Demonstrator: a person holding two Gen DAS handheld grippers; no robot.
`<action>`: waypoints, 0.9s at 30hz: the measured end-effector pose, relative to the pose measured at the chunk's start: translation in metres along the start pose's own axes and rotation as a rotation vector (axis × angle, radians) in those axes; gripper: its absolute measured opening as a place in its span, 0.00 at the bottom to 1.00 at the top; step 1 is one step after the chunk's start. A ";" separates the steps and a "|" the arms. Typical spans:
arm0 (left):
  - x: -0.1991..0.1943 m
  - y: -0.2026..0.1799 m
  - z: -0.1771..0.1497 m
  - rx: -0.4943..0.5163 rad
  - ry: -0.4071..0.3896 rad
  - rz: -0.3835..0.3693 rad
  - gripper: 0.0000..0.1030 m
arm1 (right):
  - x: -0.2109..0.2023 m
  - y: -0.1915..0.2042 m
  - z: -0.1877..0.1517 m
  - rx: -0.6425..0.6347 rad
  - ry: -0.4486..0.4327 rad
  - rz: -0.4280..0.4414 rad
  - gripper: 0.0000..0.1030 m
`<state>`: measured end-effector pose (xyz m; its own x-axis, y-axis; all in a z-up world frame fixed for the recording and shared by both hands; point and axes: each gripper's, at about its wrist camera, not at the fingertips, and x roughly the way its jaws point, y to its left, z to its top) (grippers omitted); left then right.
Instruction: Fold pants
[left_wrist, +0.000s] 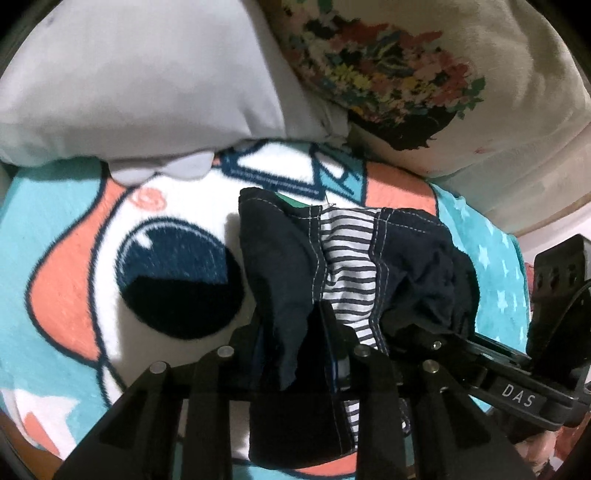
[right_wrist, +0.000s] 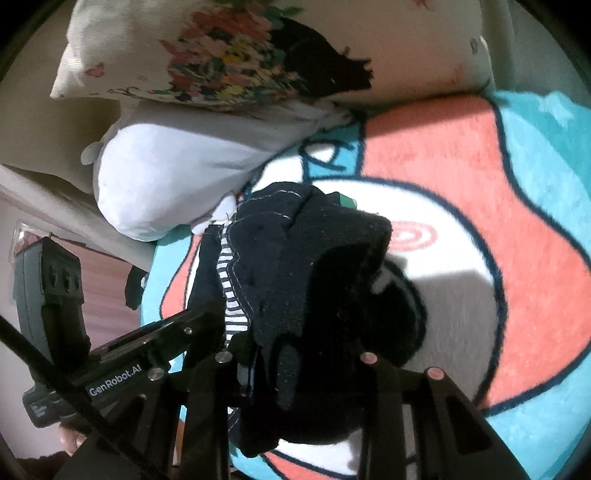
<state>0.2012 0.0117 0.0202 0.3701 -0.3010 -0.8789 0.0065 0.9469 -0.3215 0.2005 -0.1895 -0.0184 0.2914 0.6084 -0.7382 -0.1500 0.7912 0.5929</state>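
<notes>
The pants (left_wrist: 280, 266) are dark navy with white stitching and a striped lining (left_wrist: 349, 258). They hang bunched above a cartoon blanket (left_wrist: 74, 229). My left gripper (left_wrist: 317, 332) is shut on the pants' edge, cloth draped over its fingers. In the left wrist view the right gripper (left_wrist: 424, 328) grips the same garment from the right. In the right wrist view my right gripper (right_wrist: 295, 350) is shut on the pants (right_wrist: 306, 266), and the left gripper (right_wrist: 207, 321) holds them from the left.
A grey pillow (left_wrist: 140, 81) and a floral-print pillow (left_wrist: 424, 74) lie at the far end of the blanket. The blanket (right_wrist: 461, 184) spreads teal, orange and white under the pants. A wall and the bed edge show at the left (right_wrist: 55, 192).
</notes>
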 end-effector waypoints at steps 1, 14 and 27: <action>-0.002 -0.001 0.001 0.006 -0.005 0.007 0.25 | -0.002 0.003 0.002 -0.007 -0.005 0.000 0.32; -0.008 -0.009 0.010 0.033 -0.006 0.040 0.25 | -0.009 0.014 0.011 -0.016 -0.025 -0.016 0.32; -0.004 -0.014 0.021 0.051 -0.007 0.069 0.25 | -0.007 0.012 0.024 -0.012 -0.038 -0.039 0.32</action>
<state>0.2195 0.0017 0.0361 0.3780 -0.2342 -0.8957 0.0279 0.9699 -0.2419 0.2189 -0.1858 0.0015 0.3327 0.5744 -0.7479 -0.1486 0.8152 0.5599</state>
